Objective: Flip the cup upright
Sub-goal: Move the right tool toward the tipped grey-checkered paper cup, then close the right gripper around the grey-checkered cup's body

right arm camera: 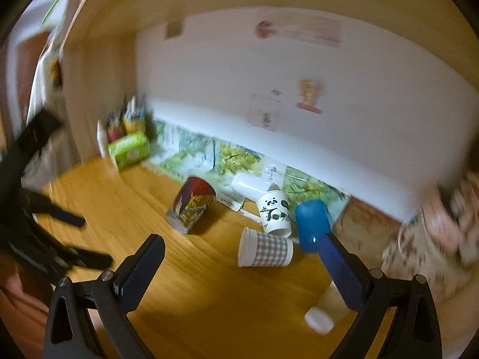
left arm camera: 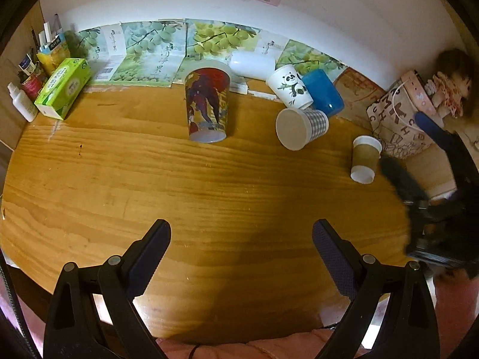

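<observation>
Several cups stand or lie on the wooden table (left arm camera: 149, 179). A checked paper cup (left arm camera: 301, 127) lies on its side; it also shows in the right wrist view (right arm camera: 265, 251). A tall colourful cup (left arm camera: 207, 109) (right arm camera: 191, 208), a panda cup (left arm camera: 289, 86) (right arm camera: 274, 211), a blue cup (left arm camera: 323, 91) (right arm camera: 311, 221) and a brown paper cup (left arm camera: 365, 158) stand mouth down. My left gripper (left arm camera: 241, 236) is open and empty above the near table. My right gripper (right arm camera: 241, 246) is open and empty, near the checked cup; it shows blurred at the right of the left wrist view (left arm camera: 419, 161).
A green tissue box (left arm camera: 64, 88), bottles and pens stand at the back left. A white cylinder (left arm camera: 253, 64) lies by the wall. A patterned paper bag (left arm camera: 398, 122) stands at the back right. A pale cup (right arm camera: 324, 311) lies under my right finger.
</observation>
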### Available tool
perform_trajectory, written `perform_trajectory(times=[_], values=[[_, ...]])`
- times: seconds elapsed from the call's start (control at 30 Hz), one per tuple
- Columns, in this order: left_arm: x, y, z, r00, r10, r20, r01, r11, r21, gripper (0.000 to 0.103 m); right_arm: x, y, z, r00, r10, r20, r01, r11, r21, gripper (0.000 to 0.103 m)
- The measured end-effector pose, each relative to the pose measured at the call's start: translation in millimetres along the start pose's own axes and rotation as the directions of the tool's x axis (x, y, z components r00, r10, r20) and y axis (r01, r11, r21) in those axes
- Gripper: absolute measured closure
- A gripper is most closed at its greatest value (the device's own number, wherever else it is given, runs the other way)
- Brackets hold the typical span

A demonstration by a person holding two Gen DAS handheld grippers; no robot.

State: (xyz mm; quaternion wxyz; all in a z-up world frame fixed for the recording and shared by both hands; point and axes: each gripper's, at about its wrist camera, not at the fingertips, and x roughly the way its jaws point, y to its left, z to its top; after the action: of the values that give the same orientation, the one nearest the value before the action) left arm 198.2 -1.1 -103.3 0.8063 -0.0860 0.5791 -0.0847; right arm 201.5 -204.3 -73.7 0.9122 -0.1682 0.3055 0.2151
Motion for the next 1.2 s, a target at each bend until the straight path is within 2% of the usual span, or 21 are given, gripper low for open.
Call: perform_trajectory(times=[0.1,0.2,0.37,0.53,0.7,0.9,1.17,1.2], values=[[4,4,5,1.000,-0.025,0.000,0.025,1.000,-0.006,0.007,28,4,0,0.999,-0.010,-0.041,0.004,0.990,-0.138,0.000],[8,7,9,0.998,-0.061,-0.005,0.061,0.998,-0.015,0.007,46,9,-3,0.998,0.008,-0.069,-0.025,0.965,-0.260,0.000],[14,11,16,0.997,-0.077,-0.017,0.076,0.997,-0.021,0.007,77,19,-13,0.991,-0.009,-0.135,-0.054,0.889,-0.455,0.000],[18,17,21,0.996,-0.089,-0.018,0.088,0.995,-0.035,0.007,109,27,-28,0.978,-0.051,-0.200,-0.086,0.782,-0.617,0.001],[21,20,25,0.994,-0.103,-0.024,0.102,0.994,-0.042,0.007,140,27,-37,0.958,-0.081,-0.275,-0.134,0.722,-0.679,0.007],[26,21,29,0.993,-0.115,-0.037,0.113,0.992,-0.048,0.007,166,22,-42,0.939,-0.083,-0.333,-0.179,0.709,-0.682,0.008],[30,25,31,0.992,-0.118,-0.045,0.115,0.992,-0.060,0.007,202,21,-48,0.891,-0.099,-0.444,-0.256,0.699,-0.668,0.016],[31,27,32,0.992,-0.119,-0.046,0.116,0.991,-0.065,0.007,205,22,-48,0.894,-0.104,-0.435,-0.249,0.693,-0.676,0.016]])
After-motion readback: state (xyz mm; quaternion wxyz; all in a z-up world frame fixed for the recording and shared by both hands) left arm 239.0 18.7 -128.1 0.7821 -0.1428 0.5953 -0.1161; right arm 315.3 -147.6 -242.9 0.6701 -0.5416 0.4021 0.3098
